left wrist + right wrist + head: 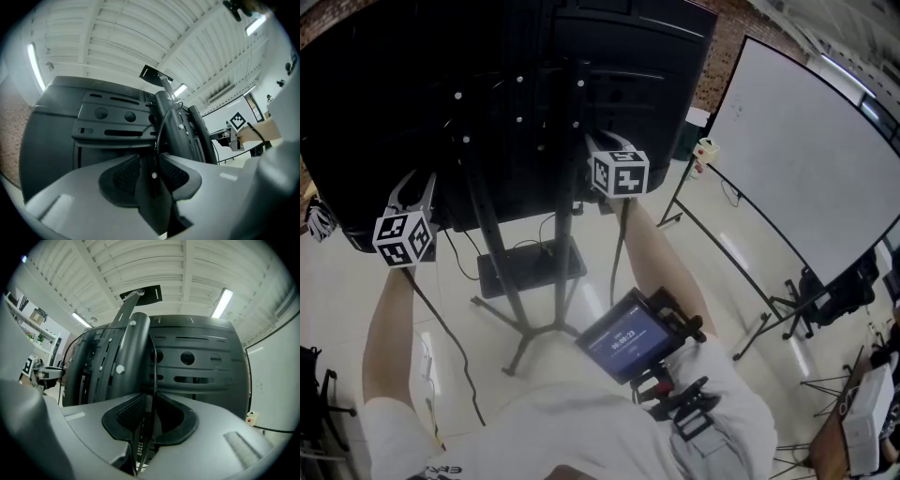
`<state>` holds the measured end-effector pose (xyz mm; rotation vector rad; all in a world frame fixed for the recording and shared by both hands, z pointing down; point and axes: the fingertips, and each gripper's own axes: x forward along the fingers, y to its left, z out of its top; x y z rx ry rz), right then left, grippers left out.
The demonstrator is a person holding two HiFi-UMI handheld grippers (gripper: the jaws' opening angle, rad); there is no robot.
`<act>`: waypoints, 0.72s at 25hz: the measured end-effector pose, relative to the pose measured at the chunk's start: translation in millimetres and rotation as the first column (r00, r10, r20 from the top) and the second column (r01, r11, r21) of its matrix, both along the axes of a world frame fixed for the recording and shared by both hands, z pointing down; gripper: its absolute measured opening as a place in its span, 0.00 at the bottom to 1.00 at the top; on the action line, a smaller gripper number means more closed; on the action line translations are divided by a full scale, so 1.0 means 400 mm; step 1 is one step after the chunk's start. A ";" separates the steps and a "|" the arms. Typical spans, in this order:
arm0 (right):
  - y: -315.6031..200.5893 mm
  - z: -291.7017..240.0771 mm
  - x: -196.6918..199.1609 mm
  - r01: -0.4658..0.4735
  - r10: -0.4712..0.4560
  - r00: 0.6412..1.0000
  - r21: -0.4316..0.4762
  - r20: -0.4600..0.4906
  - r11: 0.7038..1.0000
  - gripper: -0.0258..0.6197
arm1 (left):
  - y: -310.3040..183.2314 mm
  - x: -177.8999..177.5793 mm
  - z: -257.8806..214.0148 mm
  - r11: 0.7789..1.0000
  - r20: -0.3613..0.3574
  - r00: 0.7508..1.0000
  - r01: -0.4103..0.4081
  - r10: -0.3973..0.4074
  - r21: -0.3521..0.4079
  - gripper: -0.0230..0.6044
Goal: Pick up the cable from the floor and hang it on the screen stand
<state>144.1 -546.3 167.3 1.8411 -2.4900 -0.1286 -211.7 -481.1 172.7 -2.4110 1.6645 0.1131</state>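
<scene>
A thin black cable (442, 321) hangs down from my left gripper (414, 187) toward the floor, and another stretch of it (619, 246) drops from my right gripper (602, 142). Both grippers are raised against the back of the big black screen (412, 84) on its stand (565, 216). In the left gripper view the cable (159, 133) runs up between the left gripper's (151, 172) parted pads and over the stand's post (174, 124). In the right gripper view the cable (153, 366) passes loosely between the right gripper's (151, 414) parted pads, beside the post (132, 345).
The stand's tripod legs (530, 330) spread on the pale floor, with a black flat box (530, 267) behind them. A large whiteboard (811, 159) on its own legs stands at the right. A phone on a chest mount (628, 342) sits below the right arm.
</scene>
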 end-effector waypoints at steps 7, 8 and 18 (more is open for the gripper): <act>0.036 0.029 0.019 -0.046 0.046 0.999 0.002 0.003 0.999 0.19 | 0.015 0.012 0.071 0.998 -0.035 0.998 -0.055 0.054 -0.024 0.21; 0.045 0.036 0.022 -0.054 0.054 0.999 0.001 0.001 0.999 0.19 | 0.018 0.015 0.085 0.997 -0.039 0.997 -0.065 0.064 -0.032 0.22; 0.140 0.123 0.029 -0.112 0.112 0.994 -0.046 -0.018 0.993 0.18 | 0.084 0.066 0.219 0.975 -0.087 0.977 -0.204 0.197 -0.087 0.27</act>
